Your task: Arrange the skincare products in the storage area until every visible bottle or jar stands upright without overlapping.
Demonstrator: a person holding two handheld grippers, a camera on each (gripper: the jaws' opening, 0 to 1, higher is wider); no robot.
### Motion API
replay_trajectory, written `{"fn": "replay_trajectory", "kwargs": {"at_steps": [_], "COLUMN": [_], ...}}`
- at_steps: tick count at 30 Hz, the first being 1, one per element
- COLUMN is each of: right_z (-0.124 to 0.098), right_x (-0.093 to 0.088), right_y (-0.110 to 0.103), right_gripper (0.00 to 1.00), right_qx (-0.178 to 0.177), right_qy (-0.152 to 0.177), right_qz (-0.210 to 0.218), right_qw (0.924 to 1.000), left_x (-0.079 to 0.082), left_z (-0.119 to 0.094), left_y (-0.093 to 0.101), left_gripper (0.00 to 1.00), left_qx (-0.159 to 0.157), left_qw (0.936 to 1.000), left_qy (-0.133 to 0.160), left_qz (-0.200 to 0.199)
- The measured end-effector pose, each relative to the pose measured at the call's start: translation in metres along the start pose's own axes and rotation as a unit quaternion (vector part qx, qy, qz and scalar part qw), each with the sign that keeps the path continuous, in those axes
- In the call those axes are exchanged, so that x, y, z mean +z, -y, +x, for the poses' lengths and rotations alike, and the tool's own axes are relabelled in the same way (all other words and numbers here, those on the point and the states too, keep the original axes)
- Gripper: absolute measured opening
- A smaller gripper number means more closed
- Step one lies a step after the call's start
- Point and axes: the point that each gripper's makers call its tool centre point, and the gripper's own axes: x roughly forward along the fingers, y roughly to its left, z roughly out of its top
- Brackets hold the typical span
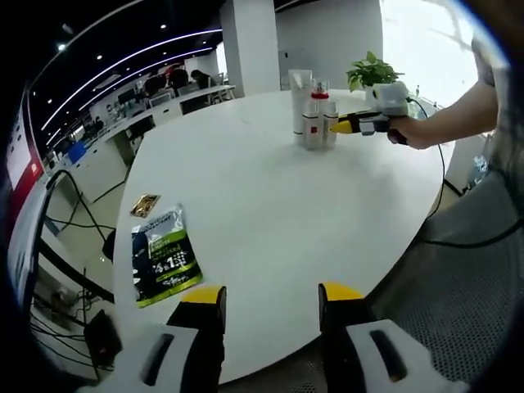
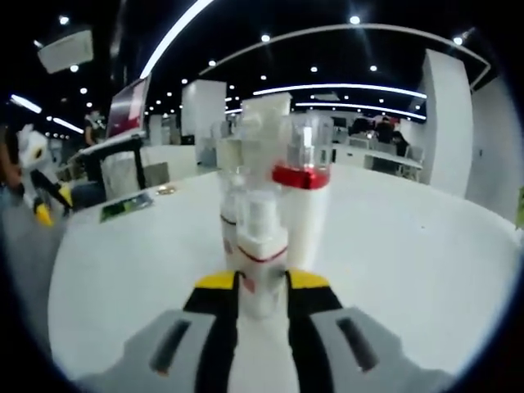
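Several white skincare bottles (image 1: 312, 119) stand upright in a tight cluster at the far side of the round white table (image 1: 270, 188). My right gripper (image 1: 350, 124), held by a person's hand, reaches in from the right and touches the nearest one. In the right gripper view my right gripper (image 2: 262, 282) is shut on a small white pump bottle (image 2: 262, 241) with a clear cap. Right behind it stand a red-banded bottle (image 2: 301, 209), a tall white tube (image 2: 264, 115) and another clear-capped bottle (image 2: 229, 176). My left gripper (image 1: 270, 296) hangs open over the table's near edge, holding nothing.
A green and black snack packet (image 1: 164, 258) and a small golden sachet (image 1: 145, 205) lie at the table's near left. A potted plant (image 1: 370, 72) stands behind the bottles. Cables run off the right edge. Desks and chairs fill the office beyond.
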Motion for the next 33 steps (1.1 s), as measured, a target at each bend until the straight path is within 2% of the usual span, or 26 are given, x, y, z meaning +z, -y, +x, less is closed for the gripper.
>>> {"fn": "replay_trajectory", "kwargs": {"at_steps": [17,20,33], "right_z": [0.005,0.004,-0.006], "right_x": [-0.003,-0.003,-0.005], "right_y": [0.000,0.000,0.007], "right_gripper": [0.20,0.22,0.21], "right_qx": [0.004,0.005,-0.008], "right_qy": [-0.009,-0.008,-0.009], "right_qz": [0.001,0.015,0.029], "right_qw": [1.0000,0.9998,0.9995], "left_x": [-0.002,-0.002,-0.003], "left_z": [0.000,0.000,0.000], "left_y": [-0.001,-0.001,-0.001], "left_gripper": [0.45,0.45,0.45], "left_qx": [0.001,0.001,0.002], "left_qw": [1.0000,1.0000,1.0000], "left_qy": [-0.006,-0.006,-0.008], "left_qz": [0.000,0.000,0.001]}}
